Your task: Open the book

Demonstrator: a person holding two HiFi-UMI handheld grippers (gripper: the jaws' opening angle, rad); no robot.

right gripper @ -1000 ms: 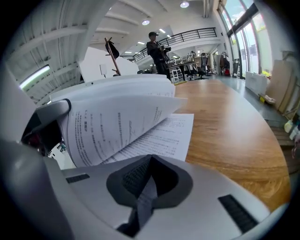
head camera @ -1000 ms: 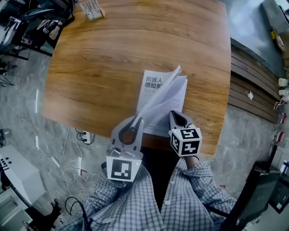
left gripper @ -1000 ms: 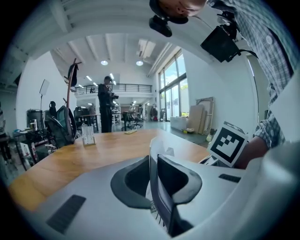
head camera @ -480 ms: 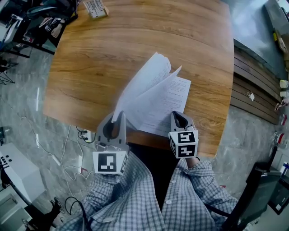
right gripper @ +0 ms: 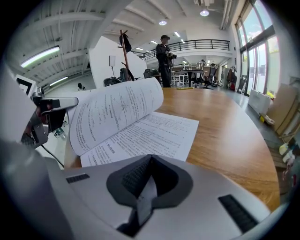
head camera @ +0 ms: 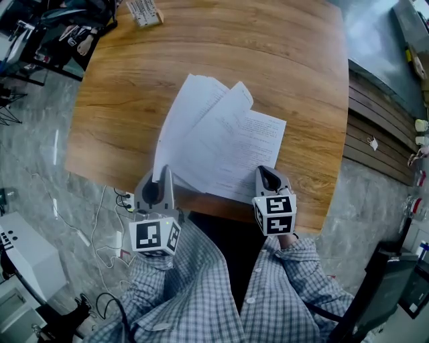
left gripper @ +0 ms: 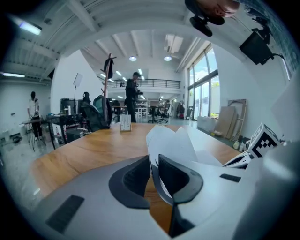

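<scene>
Two hand-held grippers meet an open book that lies on the wooden table, close to the table's near edge and right of its middle. Printed pages lie flat on the table top, and a sheaf of lifted pages fans up and over toward the table's left side. Left gripper: it sits at the table's near edge with its tips over the wood. Its jaws are opening, a narrow slit of wood shows between them, and the edge of a lifted sheet stands in that slit, leaning against one jaw. Right gripper: it rests at the table's near edge, right of the middle, with its tips at the near right corner of the book. Its jaws are pressed together, and a pale strip shows behind their closed tips, though whether this is a pinched page cannot be told. In the right gripper view the lifted pages curl over the flat printed page on the table top. Small box: it stands at the table's far left corner, well apart from the book. Checked sleeves reach in from below the table's near edge. Cables trail over the grey floor beside the table's left side. Beyond the table's far end a person stands in the hall.
</scene>
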